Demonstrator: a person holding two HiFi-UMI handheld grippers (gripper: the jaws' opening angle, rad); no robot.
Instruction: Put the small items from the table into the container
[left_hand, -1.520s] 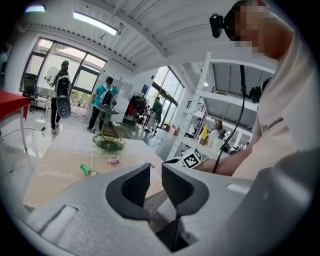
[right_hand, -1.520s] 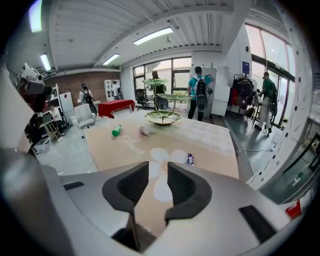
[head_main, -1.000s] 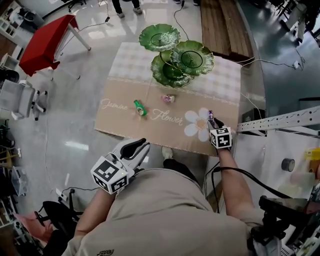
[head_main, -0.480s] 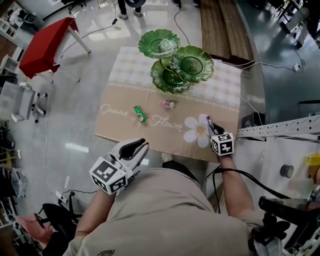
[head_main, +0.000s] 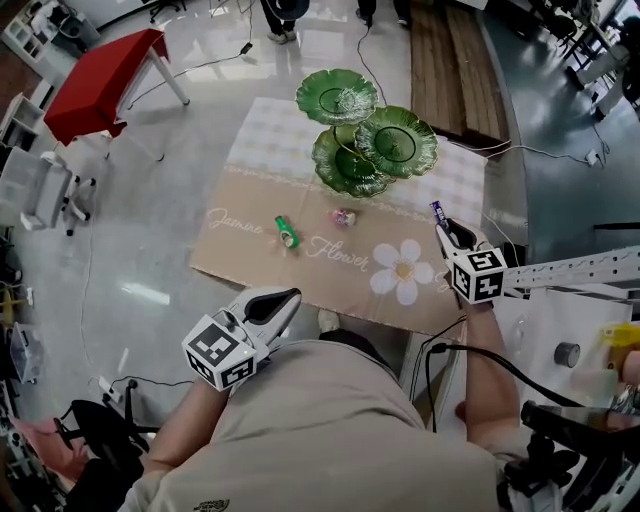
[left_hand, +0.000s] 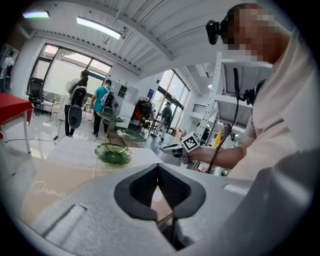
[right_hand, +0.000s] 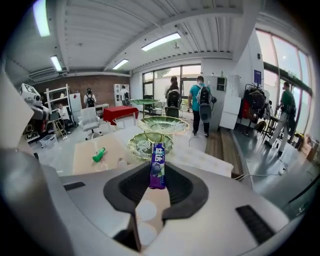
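My right gripper (head_main: 446, 229) is shut on a purple gum pack (head_main: 436, 210) and holds it up above the table's right edge. In the right gripper view the pack (right_hand: 158, 166) stands upright between the jaws. Ahead is the green three-tier dish stand (head_main: 362, 138) (right_hand: 156, 133). A green item (head_main: 287, 232) (right_hand: 99, 154) and a small pink wrapped item (head_main: 344, 216) lie on the patterned tablecloth (head_main: 250, 195). My left gripper (head_main: 280, 300) (left_hand: 158, 171) is shut and empty, held near my body off the table's front edge.
A red table (head_main: 105, 80) and a white chair (head_main: 40, 190) stand on the floor to the left. Wooden planks (head_main: 445, 50) and cables lie beyond the table. A metal rail (head_main: 570, 268) and a tape roll (head_main: 567, 354) are at the right. People stand at the far end.
My right gripper has risen off the flower print with the purple pack and moved to the right and further from my body. The left gripper has stayed put.
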